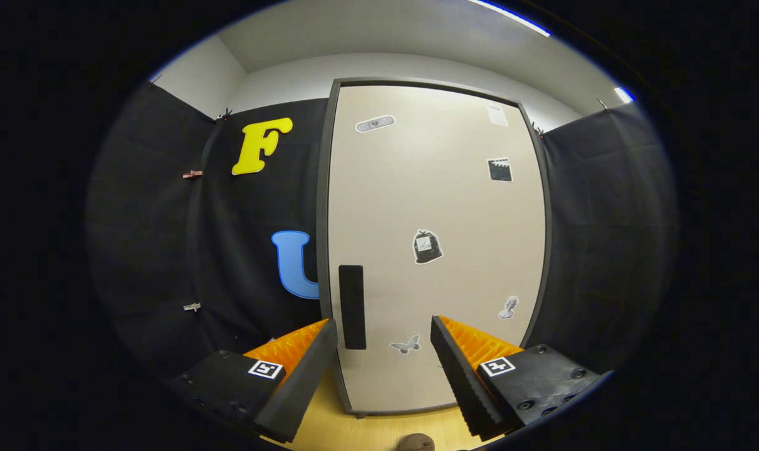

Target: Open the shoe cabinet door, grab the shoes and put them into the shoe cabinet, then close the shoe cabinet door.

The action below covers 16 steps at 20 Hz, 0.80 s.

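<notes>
A tall beige shoe cabinet [435,207] with a dark frame stands straight ahead, its door shut. A black vertical handle [351,306] sits low on the door's left side, just beyond my left fingertip. Several small stickers dot the door. My gripper [384,335] is open, fingers spread wide with nothing between them, pointing at the lower part of the door. A rounded brown thing [415,443], maybe the toe of a shoe, shows on the floor below and between my fingers.
The cabinet stands on a light wooden floor [379,429]. Black cloth walls [241,219] flank the cabinet on both sides, close to its frame.
</notes>
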Tool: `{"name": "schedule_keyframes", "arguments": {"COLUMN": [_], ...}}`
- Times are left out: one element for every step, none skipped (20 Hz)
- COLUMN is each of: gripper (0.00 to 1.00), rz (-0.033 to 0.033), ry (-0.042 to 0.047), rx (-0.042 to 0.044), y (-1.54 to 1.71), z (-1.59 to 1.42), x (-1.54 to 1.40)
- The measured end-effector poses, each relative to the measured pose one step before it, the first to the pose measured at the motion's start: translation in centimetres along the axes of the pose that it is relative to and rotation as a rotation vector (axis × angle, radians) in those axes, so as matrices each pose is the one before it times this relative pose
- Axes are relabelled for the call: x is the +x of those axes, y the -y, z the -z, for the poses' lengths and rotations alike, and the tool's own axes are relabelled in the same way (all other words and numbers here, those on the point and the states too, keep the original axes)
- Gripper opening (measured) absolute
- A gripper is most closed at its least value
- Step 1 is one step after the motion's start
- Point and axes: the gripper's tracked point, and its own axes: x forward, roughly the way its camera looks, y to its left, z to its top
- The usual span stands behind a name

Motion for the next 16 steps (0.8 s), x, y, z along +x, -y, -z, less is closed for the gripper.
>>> {"name": "schedule_keyframes", "arguments": {"gripper": [0.98, 0.98, 0.98, 0.98, 0.98, 0.98, 0.98, 0.98, 0.98, 0.98, 0.98, 0.98, 0.98, 0.98, 0.96, 0.90], "rz": [-0.00091, 0.00184, -0.00021, 0.00347, 0.00222, 0.00292, 0.00463, 0.00237, 0.00451, 0.00830, 0.00761, 0.00922, 0.00588, 0.00525, 0.00850, 0.00756], "ry": [-0.00671, -0.00348, -0.00056, 0.00090, -0.00242, -0.00306, -0.00439, -0.00406, -0.00457, -0.00519, -0.00323, -0.00119, 0.00153, -0.00119, -0.00039, -0.00051], "rx": [-0.00224, -0.00017, 0.00275, 0.00257, 0.00015, -0.00159, -0.00080, 0.00008, -0.00189, -0.00195, 0.00097, 0.00243, 0.00486, 0.00556, 0.00562, 0.00345], "y": [-0.250, -0.313, -0.290, -0.241, -0.201, -0.222, -0.192, -0.228, -0.128, -0.042, -0.061, -0.084, 0.025, -0.033, 0.116, 0.019], "z": [0.327, 0.265, 0.160, 0.158, 0.244, 0.320, 0.290, 0.283, 0.325, 0.291, 0.260, 0.176, 0.114, 0.090, 0.029, 0.045], "x": [0.659, 0.744, 0.756, 0.775, 0.797, 0.801, 0.743, 0.773, 0.817, 0.748, 0.635, 0.610, 0.572, 0.429, 0.362, 0.190]}}
